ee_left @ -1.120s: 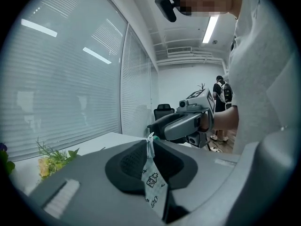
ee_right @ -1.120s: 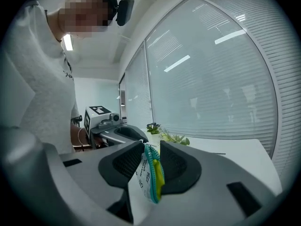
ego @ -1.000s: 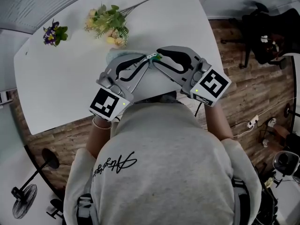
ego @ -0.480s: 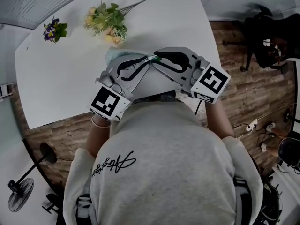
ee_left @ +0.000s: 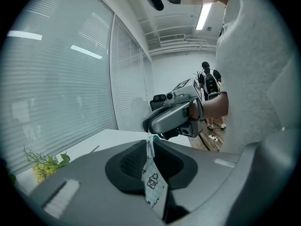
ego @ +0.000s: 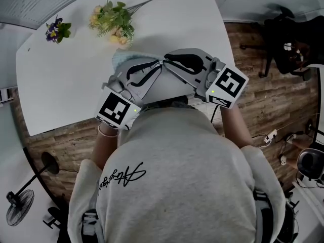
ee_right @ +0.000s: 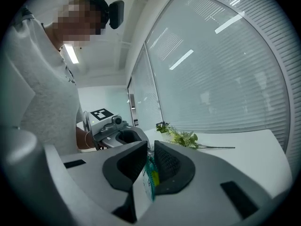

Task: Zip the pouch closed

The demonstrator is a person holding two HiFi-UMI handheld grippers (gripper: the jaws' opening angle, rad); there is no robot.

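Now, left gripper (ee_left: 150, 146) jaws are pinched narrow on pouch (ee_left: 155, 187) fabric; right gripper (ee_right: 149, 149) jaws, just closing, clamp the pouch's teal edge; gripper tips nearly meet; pouch sits between them over the table's (ego: 66, 85) near edge; flowers (ego: 114, 22) lie far left.

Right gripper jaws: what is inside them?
The right gripper, whose jaws have just been closing, pinches an edge of the pouch, with green trim showing. The jaws cover the rest of it, so any zipper slider cannot be seen.
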